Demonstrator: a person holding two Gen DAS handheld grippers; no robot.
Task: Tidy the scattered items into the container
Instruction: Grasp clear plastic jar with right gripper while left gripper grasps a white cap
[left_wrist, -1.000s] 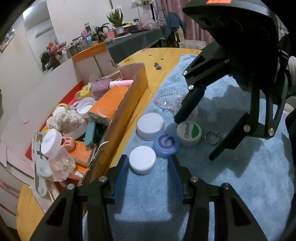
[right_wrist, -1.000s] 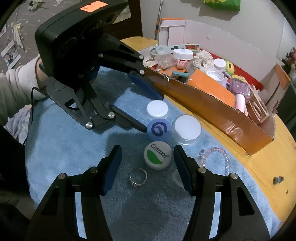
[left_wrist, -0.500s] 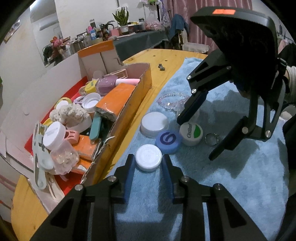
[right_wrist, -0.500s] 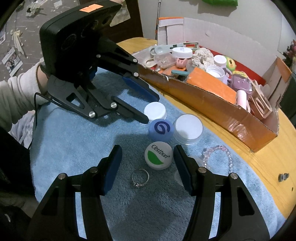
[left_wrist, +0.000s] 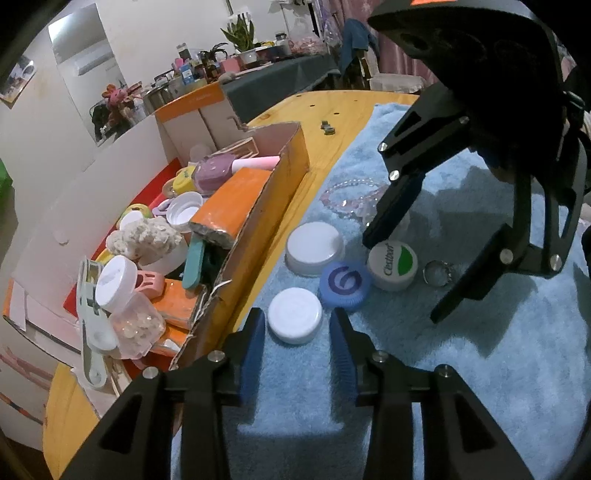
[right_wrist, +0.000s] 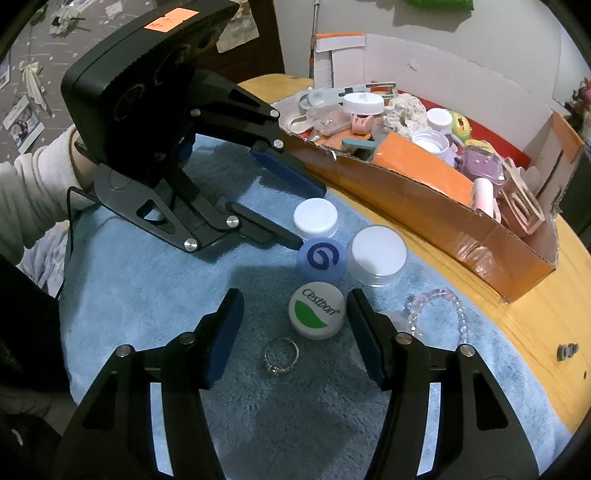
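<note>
White plastic: the small white cap (left_wrist: 294, 315) lies on the blue towel (left_wrist: 480, 369) between my left gripper (left_wrist: 297, 332) pads, whose jaws are opening, not pinching. My right gripper (right_wrist: 295, 325) is spread around the green-logo cap (right_wrist: 317, 309). Next: close, lift, carry to the cardboard box (left_wrist: 273, 206) alongside.

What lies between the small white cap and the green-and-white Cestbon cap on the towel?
The blue cap with the swirl sits between the small white cap and the Cestbon cap, nearly touching both; clearest in the right wrist view.
</note>
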